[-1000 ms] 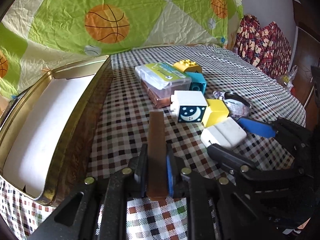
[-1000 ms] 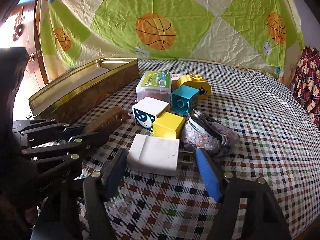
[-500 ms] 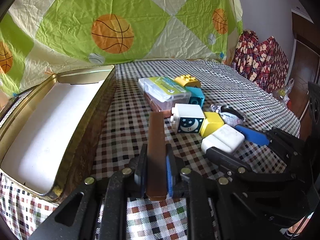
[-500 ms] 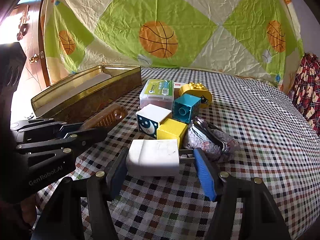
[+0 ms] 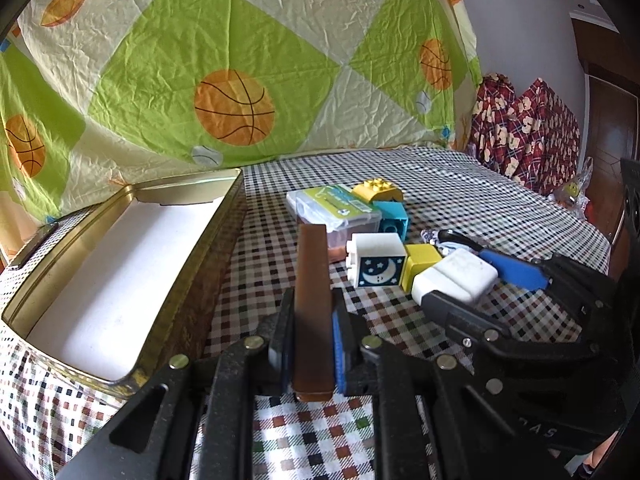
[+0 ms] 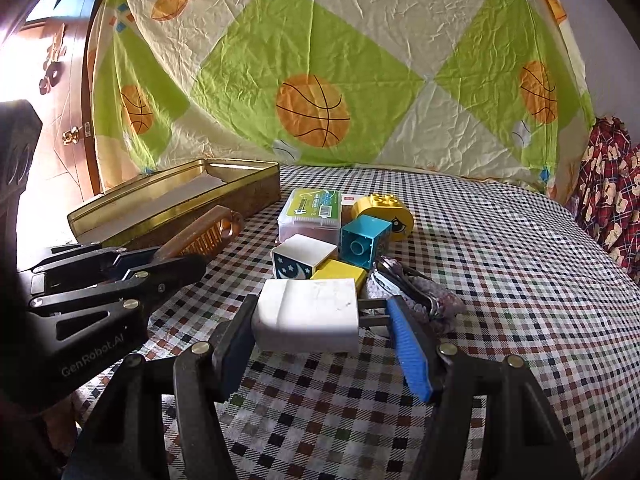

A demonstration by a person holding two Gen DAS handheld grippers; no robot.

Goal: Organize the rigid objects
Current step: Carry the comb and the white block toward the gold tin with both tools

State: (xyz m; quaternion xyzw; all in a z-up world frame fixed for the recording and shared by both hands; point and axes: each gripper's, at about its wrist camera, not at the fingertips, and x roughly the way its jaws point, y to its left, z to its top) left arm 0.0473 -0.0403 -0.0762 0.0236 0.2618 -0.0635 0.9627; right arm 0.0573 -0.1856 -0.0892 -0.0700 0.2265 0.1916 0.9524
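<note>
My left gripper (image 5: pixel 310 336) clamps a brown plastic comb (image 5: pixel 313 300) at lower centre. My right gripper (image 6: pixel 320 344) is half-spread around a white plug adapter (image 6: pixel 308 314), its prongs touching the blue pad. Only the right view shows the comb's teeth.

Two close, downward-tilted wrist views, left and right, both facing the toy blocks (image 5: pixel 378 265) on the checked tablecloth (image 6: pixel 520 248).

Checked tablecloth (image 6: pixel 500 240), basketball-print sheet (image 6: pixel 312 92) hanging behind the tablecloth, red patterned fabric (image 5: pixel 528 136) right of the sheet, wooden door (image 6: pixel 60 92) left of the sheet
</note>
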